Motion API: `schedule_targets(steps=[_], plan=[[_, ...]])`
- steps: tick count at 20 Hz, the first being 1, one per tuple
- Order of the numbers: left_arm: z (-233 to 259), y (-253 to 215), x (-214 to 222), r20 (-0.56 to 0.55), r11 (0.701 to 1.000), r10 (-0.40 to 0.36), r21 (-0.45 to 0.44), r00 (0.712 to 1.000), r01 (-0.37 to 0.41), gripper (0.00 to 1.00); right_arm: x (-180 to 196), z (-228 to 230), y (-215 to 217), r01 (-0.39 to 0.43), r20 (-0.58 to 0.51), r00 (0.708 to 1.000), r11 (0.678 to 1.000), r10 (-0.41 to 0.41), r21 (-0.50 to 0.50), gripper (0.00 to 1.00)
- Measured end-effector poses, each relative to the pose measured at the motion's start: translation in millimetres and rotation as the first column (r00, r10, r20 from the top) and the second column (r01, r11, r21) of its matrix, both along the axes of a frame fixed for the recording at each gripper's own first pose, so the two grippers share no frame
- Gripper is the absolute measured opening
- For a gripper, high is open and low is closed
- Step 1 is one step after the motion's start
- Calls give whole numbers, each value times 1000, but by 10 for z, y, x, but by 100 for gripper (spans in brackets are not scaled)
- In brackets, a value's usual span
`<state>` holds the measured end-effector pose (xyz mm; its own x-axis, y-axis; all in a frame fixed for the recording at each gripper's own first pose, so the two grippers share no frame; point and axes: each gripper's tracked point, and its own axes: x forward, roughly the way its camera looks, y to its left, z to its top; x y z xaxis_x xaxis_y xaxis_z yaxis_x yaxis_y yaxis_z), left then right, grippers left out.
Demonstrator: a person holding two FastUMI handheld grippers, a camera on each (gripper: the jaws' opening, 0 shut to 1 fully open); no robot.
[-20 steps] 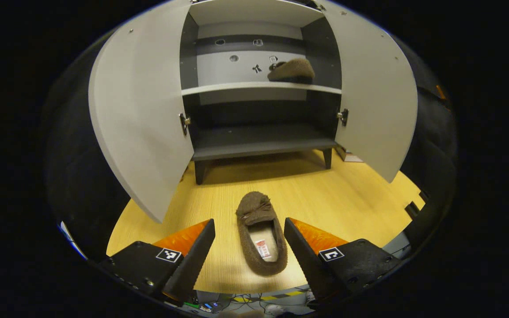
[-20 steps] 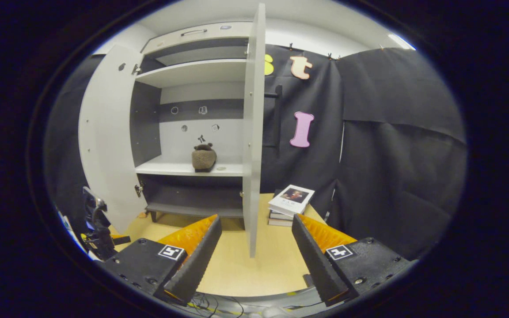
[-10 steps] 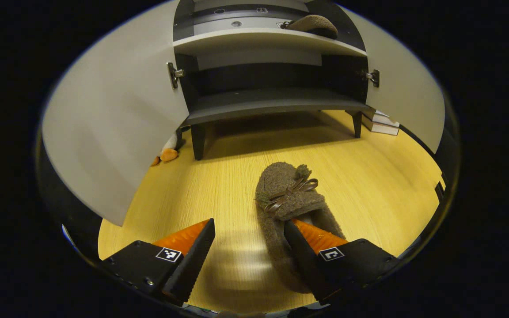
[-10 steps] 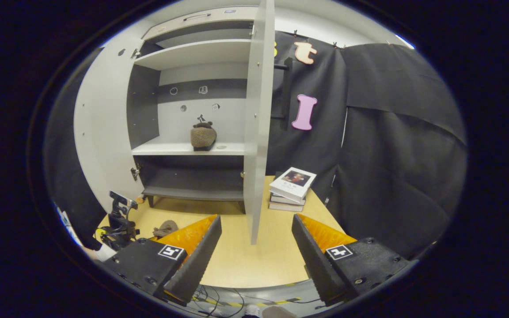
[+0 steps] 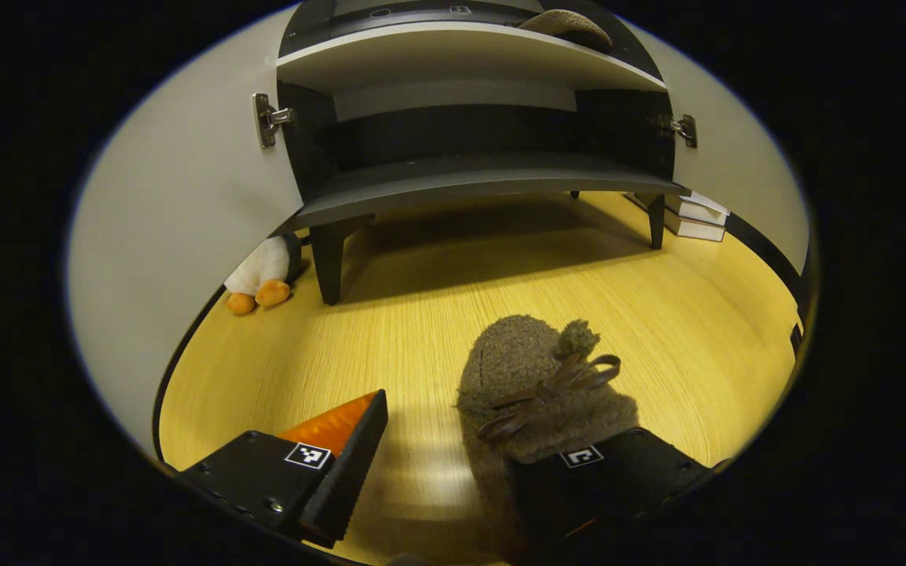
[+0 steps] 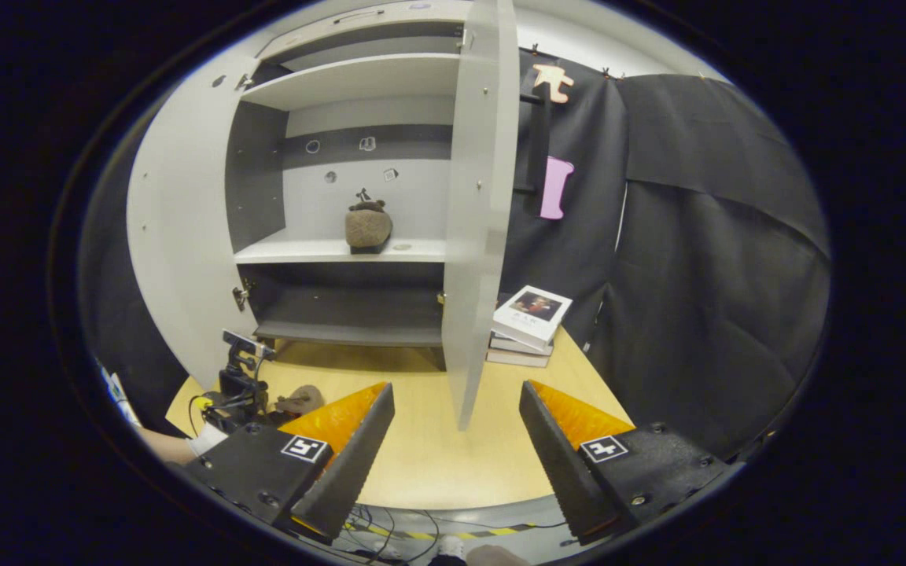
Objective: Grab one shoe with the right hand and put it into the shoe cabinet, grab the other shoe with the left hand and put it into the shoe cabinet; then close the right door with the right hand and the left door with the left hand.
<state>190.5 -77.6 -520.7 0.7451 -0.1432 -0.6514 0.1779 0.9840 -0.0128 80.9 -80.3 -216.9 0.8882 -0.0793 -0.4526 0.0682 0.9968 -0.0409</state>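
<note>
Left gripper [image 5: 453,464] spread wide over the floor shoe [image 5: 532,377] — 1 finger inside it, 1 outside.
Bare floor [image 5: 437,306] runs ahead to the shoe cabinet [image 5: 469,177]. Right gripper [image 6: 457,440] gapes empty — right door [image 6: 478,212] edge dead ahead; 2nd shoe [image 6: 367,226] shelved beyond.

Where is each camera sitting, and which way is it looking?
Left gripper view: rides on the left gripper, low over the floor, facing the cabinet's bottom shelf; its own fingers straddle the floor shoe.
Right gripper view: rides on the right gripper, held higher and farther back, facing the right door's edge; its own open fingers show, plus the other gripper and a sleeve.
Shared: the open cabinet, the shelved shoe, the floor shoe, the stacked books.
</note>
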Motion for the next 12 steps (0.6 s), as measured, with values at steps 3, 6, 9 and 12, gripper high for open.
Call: schedule_targets(steps=[3,6,9,12], plan=[[-14,-198,-19,-12,997,-54,-57,998,53,68,-27,-12,25,-2,-7,1000,1000,2,9,100],[5,-113,22,5,998,-57,34,998,57,26,-55,11,16,-2,-3,1000,1000,2,18,100],[7,-87,-41,-40,999,-48,23,998,49,10,-83,56,30,-11,11,1000,1000,11,21,100],[146,24,-111,-52,1000,-13,19,999,14,10,-119,124,35,-24,30,999,999,23,26,100]])
